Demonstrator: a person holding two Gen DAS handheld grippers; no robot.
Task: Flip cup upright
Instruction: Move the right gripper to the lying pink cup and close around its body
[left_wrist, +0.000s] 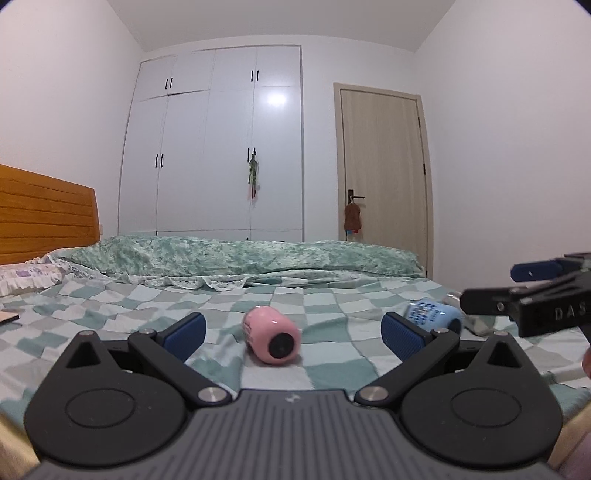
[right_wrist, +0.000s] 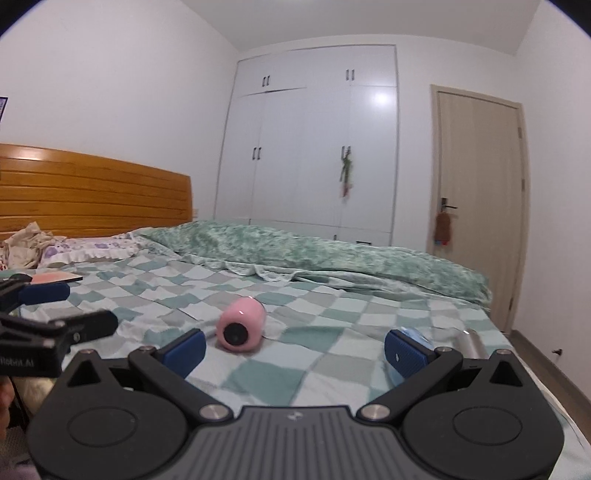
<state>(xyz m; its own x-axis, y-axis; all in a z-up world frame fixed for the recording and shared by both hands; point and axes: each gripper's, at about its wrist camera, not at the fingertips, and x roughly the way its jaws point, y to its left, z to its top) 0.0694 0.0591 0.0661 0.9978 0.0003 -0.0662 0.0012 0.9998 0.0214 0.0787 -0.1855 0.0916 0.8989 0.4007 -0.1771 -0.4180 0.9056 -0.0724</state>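
**Two cups down on the quilt, both of our grippers wide and empty**

We've got the pink cup (left_wrist: 271, 338) lying on its side on the checked bedspread (left_wrist: 332, 306), right in front of our left gripper (left_wrist: 291, 332), whose fingers are spread well apart with nothing between them. The cup's long axis runs near-to-far, angled a little leftward as it goes away; the dark round end faces us, the other end points off toward the rumpled green duvet (left_wrist: 236, 258). Whether that dark end is the mouth or the base, we can't tell from here.

Over on the right, the blue cup (left_wrist: 434, 314) is also tipped over, just past the left gripper's right fingertip, close to something silvery (right_wrist: 471, 341) near the bed's right edge. Our right gripper (right_wrist: 293, 345) is likewise fully spread, gripping nothing, the pink cup (right_wrist: 240, 330) ahead and left of its centre.

Now, the risks as we see them. A round cup on a soft quilt wants to roll, so a nudge from one finger before the other lands could send it sideways. Once stood up, the yielding bedding may let it topple again. And the two grippers sit close together; reaching for the same cup, we could knock fingers.
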